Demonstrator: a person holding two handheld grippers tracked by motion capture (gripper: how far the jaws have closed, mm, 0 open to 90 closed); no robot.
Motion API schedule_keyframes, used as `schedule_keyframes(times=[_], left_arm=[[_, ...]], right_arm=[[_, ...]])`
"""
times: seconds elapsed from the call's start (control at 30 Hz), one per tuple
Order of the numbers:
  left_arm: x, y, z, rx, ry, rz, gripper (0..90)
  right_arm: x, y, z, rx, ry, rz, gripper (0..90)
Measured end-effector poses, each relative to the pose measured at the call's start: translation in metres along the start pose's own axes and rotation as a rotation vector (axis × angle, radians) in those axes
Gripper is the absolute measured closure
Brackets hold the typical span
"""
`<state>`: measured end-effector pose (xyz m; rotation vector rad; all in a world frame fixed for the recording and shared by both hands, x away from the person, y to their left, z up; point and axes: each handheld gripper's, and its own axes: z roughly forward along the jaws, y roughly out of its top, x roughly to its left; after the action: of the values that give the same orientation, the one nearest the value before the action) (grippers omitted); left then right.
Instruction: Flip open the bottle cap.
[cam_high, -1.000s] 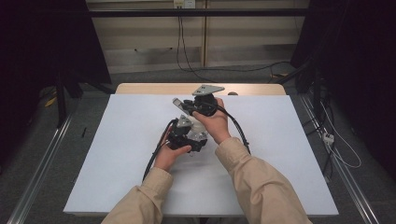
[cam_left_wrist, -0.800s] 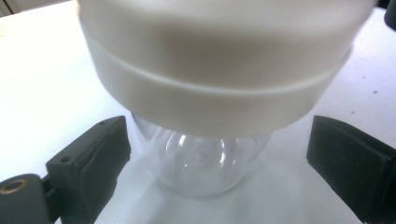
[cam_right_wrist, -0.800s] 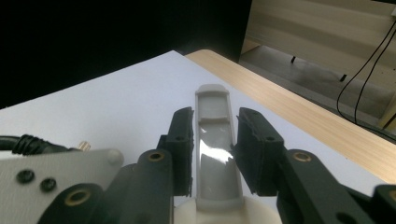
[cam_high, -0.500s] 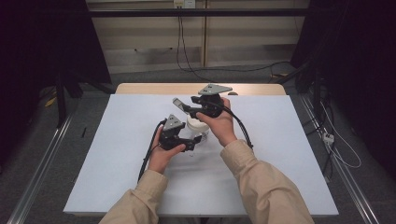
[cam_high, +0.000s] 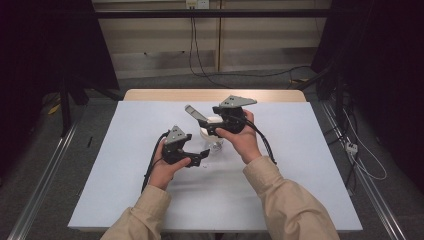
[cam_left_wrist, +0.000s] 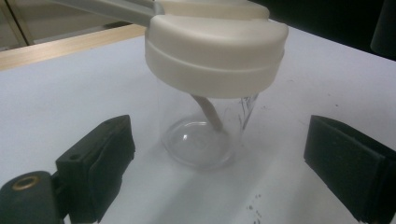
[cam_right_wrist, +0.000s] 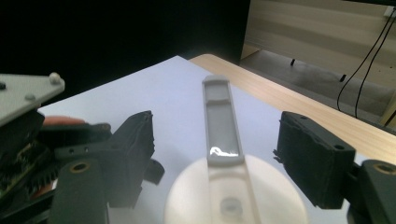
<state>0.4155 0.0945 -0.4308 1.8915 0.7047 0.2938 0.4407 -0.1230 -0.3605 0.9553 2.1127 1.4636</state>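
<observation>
While both hands hover over the white table (cam_high: 125, 165), a small clear cup (cam_left_wrist: 205, 135) stands on it between them, near the middle. On top of the cup sits a round cream lid (cam_left_wrist: 215, 51), and a long grey handle (cam_right_wrist: 222, 121) sticks out from the lid toward the far side of the table. A thin tube (cam_left_wrist: 209, 111) hangs from under the lid down to the bottom of the cup. The left claw (cam_high: 200, 156) is low and just beside the cup, pointing at it. Its jaws have just been opening, and the left gripper view shows them wide apart, one on each side of the cup, with gaps between the black pads (cam_left_wrist: 100, 158) and the glass. So the left claw is open and holds nothing. The right claw (cam_high: 209, 129) is higher up, by the lid. Its jaws have just been opening too, and the right gripper view shows the handle lying in the middle between them, with space on both sides. Neither pad (cam_right_wrist: 310, 154) presses on it, so the right claw is open as well. The cup stands upright on its own. A black cable (cam_high: 265, 142) trails from the right claw over the table toward the person's tan sleeve (cam_high: 285, 200).
</observation>
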Motion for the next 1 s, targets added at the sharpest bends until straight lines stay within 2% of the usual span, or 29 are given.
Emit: schedule_keyframes(times=[0.23, 0.37, 0.77, 0.93, 1.0], left_arm=[[0.002, -0.005, -0.016, 0.012, 0.006, 0.012, 7.1], [0.002, -0.008, -0.023, 0.019, 0.008, 0.022, 6.5], [0.003, -0.017, -0.039, 0.016, 0.014, 0.034, 6.5], [0.006, -0.020, -0.045, 0.027, 0.023, 0.062, 6.4], [0.007, -0.022, -0.048, 0.023, 0.027, 0.055, 6.5]], right_arm=[[-0.002, -0.013, -0.017, -0.006, 0.000, 0.019, 20.8], [-0.002, -0.022, -0.027, 0.007, -0.008, 0.000, 18.4], [-0.004, -0.054, -0.055, 0.018, -0.003, 0.010, 16.9], [-0.003, -0.067, -0.066, 0.040, -0.015, 0.002, 16.3], [-0.003, -0.072, -0.070, 0.039, -0.017, 0.005, 16.2]])
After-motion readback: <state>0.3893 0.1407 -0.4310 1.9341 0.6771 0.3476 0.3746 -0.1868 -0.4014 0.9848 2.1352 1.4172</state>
